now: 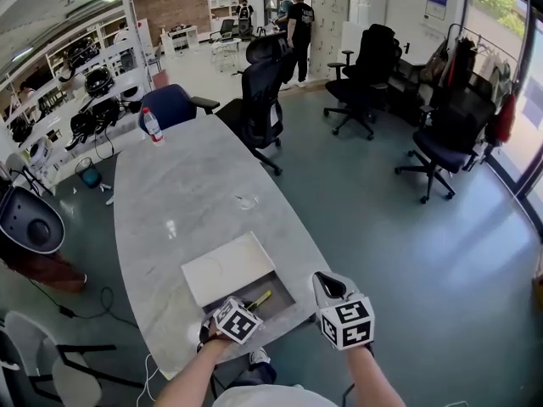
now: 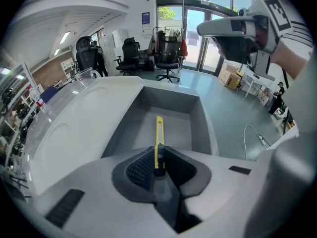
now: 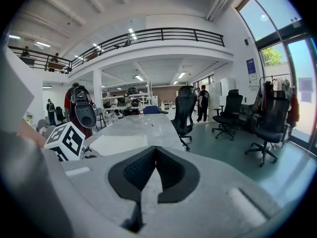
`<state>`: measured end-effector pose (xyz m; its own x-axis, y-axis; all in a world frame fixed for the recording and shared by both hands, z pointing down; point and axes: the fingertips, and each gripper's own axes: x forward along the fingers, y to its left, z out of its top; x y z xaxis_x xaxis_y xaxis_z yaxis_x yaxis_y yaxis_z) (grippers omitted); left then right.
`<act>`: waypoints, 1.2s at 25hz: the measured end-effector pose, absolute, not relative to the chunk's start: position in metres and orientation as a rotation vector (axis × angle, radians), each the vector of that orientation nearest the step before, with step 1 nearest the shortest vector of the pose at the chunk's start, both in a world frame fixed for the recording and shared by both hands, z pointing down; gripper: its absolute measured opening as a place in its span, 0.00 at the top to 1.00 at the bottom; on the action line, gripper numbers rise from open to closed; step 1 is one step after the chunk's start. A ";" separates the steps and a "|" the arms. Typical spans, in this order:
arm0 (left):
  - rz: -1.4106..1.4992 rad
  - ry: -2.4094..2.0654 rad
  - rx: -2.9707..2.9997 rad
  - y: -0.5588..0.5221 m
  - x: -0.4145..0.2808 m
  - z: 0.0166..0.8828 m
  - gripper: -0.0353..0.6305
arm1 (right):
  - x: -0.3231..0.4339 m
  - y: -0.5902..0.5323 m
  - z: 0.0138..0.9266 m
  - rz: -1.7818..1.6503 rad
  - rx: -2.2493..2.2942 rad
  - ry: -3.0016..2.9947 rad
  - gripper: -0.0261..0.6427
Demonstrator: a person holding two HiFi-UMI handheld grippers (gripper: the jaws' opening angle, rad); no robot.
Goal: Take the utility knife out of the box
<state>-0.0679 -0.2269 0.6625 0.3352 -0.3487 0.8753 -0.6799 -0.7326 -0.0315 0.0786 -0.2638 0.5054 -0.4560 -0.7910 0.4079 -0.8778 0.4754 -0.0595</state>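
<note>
No legible text or signs

One yellow utility knife (image 2: 159, 133); one grey box (image 2: 207, 127); one white lid (image 1: 227, 267); one water bottle (image 1: 152, 125); one marble table (image 1: 187, 193); two grippers: left gripper (image 2: 159, 156), right gripper (image 3: 152, 155).

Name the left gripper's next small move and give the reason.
Probably lift the left gripper straight up. Its jaws are closed on the yellow utility knife, which lies inside the open box, and nothing covers it.

Marble table (image 1: 182, 202), blk office chairs (image 1: 260, 100), teal floor (image 1: 382, 227)
</note>
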 end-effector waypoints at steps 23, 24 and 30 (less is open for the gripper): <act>1.001 -1.313 2.362 -0.220 -0.090 0.559 0.85 | 0.063 -0.224 0.490 0.318 1.334 -2.462 0.95; 0.979 -1.333 2.363 -0.219 -0.092 0.555 0.85 | 0.062 -0.222 0.489 0.316 1.330 -2.465 0.95; 0.857 -1.454 2.356 -0.207 -0.106 0.531 0.85 | 0.057 -0.212 0.484 0.300 1.309 -2.485 0.95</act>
<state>-0.1063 -0.2073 0.5312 0.3315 -0.7325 0.5946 -0.8751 -0.4743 -0.0963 0.0572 -0.2123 0.4835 -0.5311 -0.7621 0.3703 -0.8284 0.5589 -0.0378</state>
